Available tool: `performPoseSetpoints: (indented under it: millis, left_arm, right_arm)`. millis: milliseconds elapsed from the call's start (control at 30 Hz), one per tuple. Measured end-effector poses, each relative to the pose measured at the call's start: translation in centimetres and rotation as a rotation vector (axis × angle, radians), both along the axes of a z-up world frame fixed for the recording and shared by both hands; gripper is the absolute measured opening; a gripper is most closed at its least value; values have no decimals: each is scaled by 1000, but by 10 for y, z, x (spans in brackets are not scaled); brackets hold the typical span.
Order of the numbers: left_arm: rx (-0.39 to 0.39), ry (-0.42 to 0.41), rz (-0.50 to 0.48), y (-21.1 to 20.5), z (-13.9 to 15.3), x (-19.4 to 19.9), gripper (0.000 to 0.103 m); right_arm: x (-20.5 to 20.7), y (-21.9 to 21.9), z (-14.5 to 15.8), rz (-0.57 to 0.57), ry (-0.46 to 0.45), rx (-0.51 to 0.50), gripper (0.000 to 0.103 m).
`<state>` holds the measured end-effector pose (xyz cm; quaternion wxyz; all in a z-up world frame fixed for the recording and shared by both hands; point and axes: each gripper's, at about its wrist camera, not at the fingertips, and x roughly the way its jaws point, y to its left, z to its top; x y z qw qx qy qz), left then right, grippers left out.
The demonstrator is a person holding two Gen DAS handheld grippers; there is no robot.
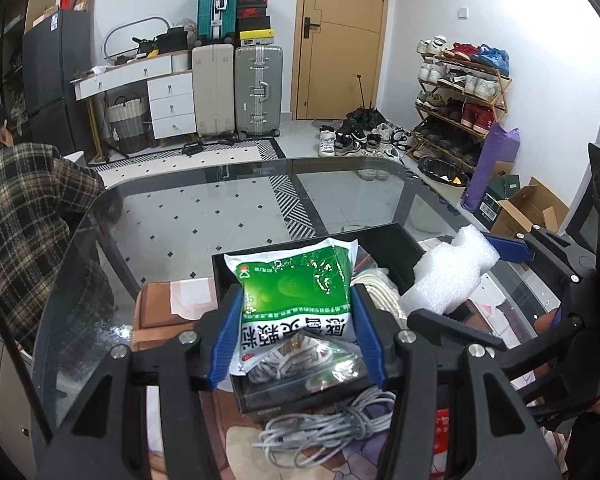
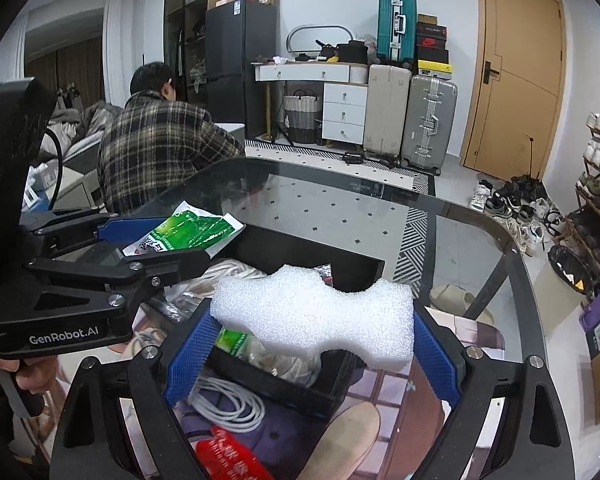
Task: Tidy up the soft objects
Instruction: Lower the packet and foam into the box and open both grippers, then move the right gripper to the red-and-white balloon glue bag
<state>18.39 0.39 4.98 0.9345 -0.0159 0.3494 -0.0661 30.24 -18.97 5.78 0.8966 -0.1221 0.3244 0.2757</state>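
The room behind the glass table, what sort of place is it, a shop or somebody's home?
Most likely a lived-in home, perhaps near the entrance. A shoe rack crowded with sneakers stands beside a wooden door, and suitcases are stacked against the wall by a white drawer unit.

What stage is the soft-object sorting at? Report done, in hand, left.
Done: white rope and some packets already lie in the black bin. In hand: the left hand-held gripper grips a green-and-white packet, and the right hand-held gripper grips a white foam block, both over the bin. Left: releasing both; the grey cable coil outside the bin.
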Motion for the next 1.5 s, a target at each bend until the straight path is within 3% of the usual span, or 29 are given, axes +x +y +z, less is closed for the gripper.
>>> performPoseSetpoints:
  millis: [267,633,900,1133,1200,1267,1400,1500]
  left_arm:
    - [0,34,18,9,-19,13,52]
    - [7,45,0,9,-24,18,52]
    - [-6,57,-7,9,-24,16,54]
    - [-2,58,-7,7,-23,14,55]
    - [-3,55,-9,6,-23,12,60]
    - [-12,53,-28,4,-21,9,74]
    - [22,21,-16,-2,-14,-2,90]
    - [-1,11,-14,3,-11,-10,103]
  right_arm:
    - [19,20,-18,53,16,-51,92]
    - [32,33,-32,100,4,-139,92]
    - [24,35,-26,123,-31,-163,102]
    - [13,23,-16,87,-55,-154,102]
    - [9,17,-12,70,-61,-148,102]
    - [4,13,-9,57,-61,-136,102]
    - [-8,2,-3,33,-59,-110,102]
    - [-20,-10,3,18,-48,-68,102]
